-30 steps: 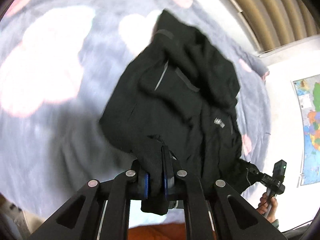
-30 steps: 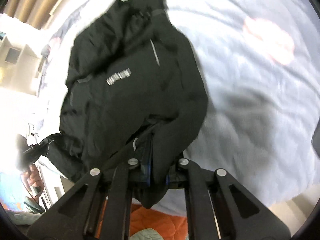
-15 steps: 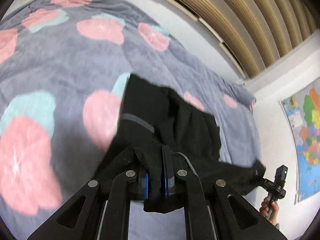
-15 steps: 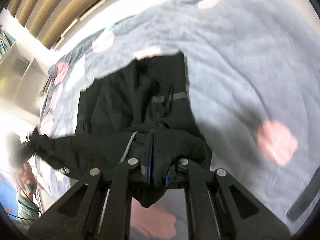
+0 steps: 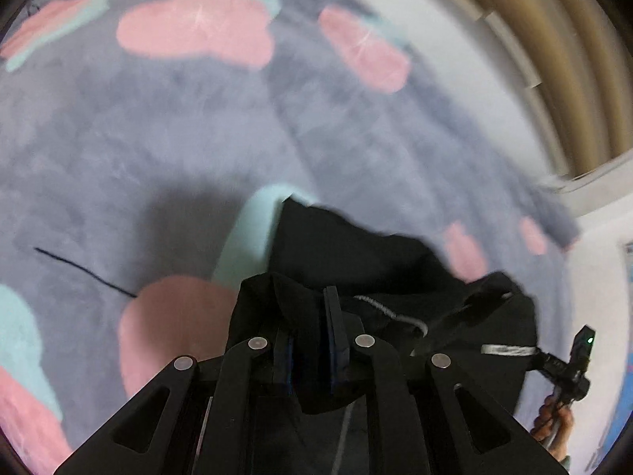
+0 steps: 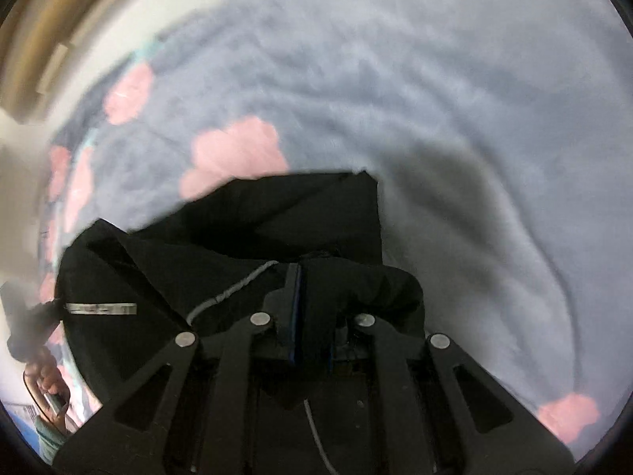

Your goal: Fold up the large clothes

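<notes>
Grey fleece bedding (image 5: pixel 166 150) with pink and mint blotches fills the room's bed from edge to edge, and on it lies one black jacket (image 5: pixel 356 261), its far part resting on the cover while the near edge is lifted toward the two tools. Each tool grips that near edge: the left gripper (image 5: pixel 310 340) has its blue-padded fingers pinched narrow on a bunch of black cloth, and the right gripper (image 6: pixel 312 316) is likewise clamped on a thick fold, with a pale drawcord (image 6: pixel 233 289) trailing beside it. To my eye this is the laying-out or first fold, the jacket stretched between both hands. Next, I'd say, both ends want carrying forward together and level, so the edge lands square without slack bunching in the middle. Counting up: one jacket, two grippers, one drawcord, one thin dark thread (image 5: pixel 85 273) lying on the cover to the left.
</notes>
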Available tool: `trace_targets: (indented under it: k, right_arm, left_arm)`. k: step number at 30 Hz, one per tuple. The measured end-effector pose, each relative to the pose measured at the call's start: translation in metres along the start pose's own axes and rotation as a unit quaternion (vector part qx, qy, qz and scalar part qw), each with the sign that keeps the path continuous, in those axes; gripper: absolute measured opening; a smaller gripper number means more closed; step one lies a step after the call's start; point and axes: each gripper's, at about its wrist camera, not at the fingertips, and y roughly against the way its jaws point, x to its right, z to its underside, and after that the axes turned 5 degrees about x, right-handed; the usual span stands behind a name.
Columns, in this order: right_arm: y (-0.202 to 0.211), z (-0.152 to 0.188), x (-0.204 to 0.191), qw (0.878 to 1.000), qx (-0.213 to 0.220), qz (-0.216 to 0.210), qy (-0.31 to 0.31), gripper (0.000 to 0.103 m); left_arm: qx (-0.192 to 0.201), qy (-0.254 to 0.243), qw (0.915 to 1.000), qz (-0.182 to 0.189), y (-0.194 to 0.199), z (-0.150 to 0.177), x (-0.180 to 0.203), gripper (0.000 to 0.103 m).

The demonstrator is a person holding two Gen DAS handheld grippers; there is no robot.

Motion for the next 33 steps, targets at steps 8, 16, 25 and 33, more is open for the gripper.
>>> trace_targets:
  k: [8, 16, 25, 33]
  right_arm:
    - [-0.044, 0.001, 0.0, 1.0, -0.029, 0.009, -0.007, 0.008]
    - [-0.01, 0.0, 0.017, 0.999, -0.016, -0.01, -0.042, 0.012]
    - [0.045, 0.007, 0.028, 0.993, 0.009, -0.08, -0.09, 0.042]
    - [0.096, 0.018, 0.013, 0.995, 0.079, -0.064, -0.012, 0.082]
  left_arm:
    - [-0.038, -0.009, 0.999, -0.019, -0.047, 0.001, -0.004, 0.014]
    - [-0.022, -0.054, 0.9964, 0.062, 0.021, -0.017, 0.0, 0.021]
    - [-0.095, -0.034, 0.9716, 0.214, 0.102, -0.017, -0.018, 0.064]
    - [-0.017, -0.073, 0.9902, 0.118, 0.128, -0.01, -0.02, 0.074]
